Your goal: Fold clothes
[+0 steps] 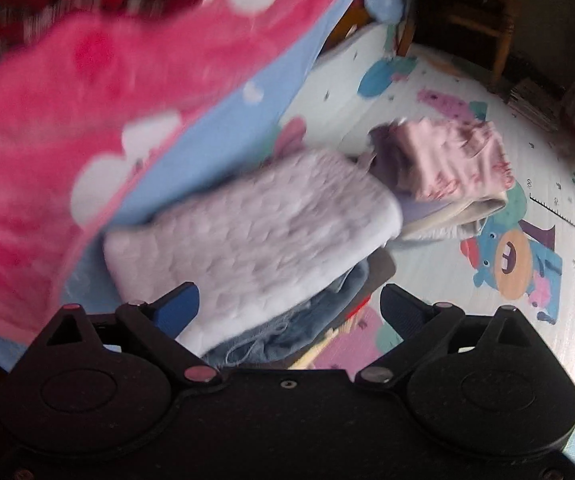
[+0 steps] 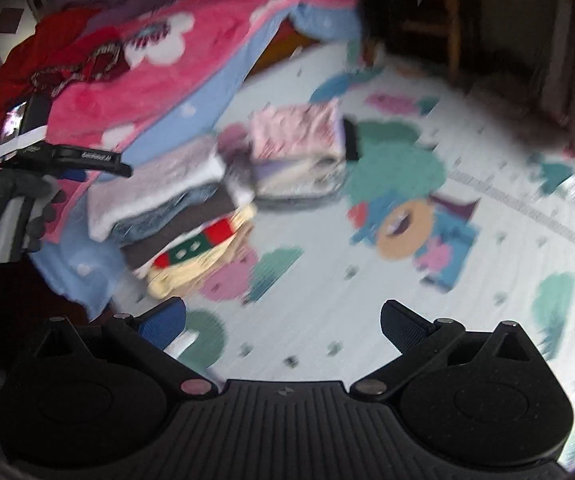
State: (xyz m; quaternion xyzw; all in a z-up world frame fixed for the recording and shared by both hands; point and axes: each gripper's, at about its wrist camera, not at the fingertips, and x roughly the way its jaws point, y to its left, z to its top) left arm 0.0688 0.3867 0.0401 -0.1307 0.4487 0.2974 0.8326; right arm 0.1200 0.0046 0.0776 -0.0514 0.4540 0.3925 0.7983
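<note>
Two stacks of folded clothes sit on a cartoon play mat. The near stack (image 2: 171, 220) has a pale quilted garment (image 1: 247, 228) on top, over denim, brown, and a red-green-cream piece. The far stack (image 2: 299, 148) is topped by a pink printed garment (image 1: 455, 160). My left gripper (image 1: 289, 312) hangs open just above the near stack's quilted top, nothing between its fingers. It also shows in the right wrist view as the left gripper (image 2: 87, 158), held by a gloved hand (image 2: 19, 208). My right gripper (image 2: 283, 320) is open over bare mat, in front of the stacks.
A pink and blue fleece blanket (image 1: 107, 92) drapes off a bed at the left, with red clothing (image 2: 59, 56) piled on it. A wooden chair (image 1: 483, 12) stands at the back. The play mat (image 2: 367, 300) stretches to the right.
</note>
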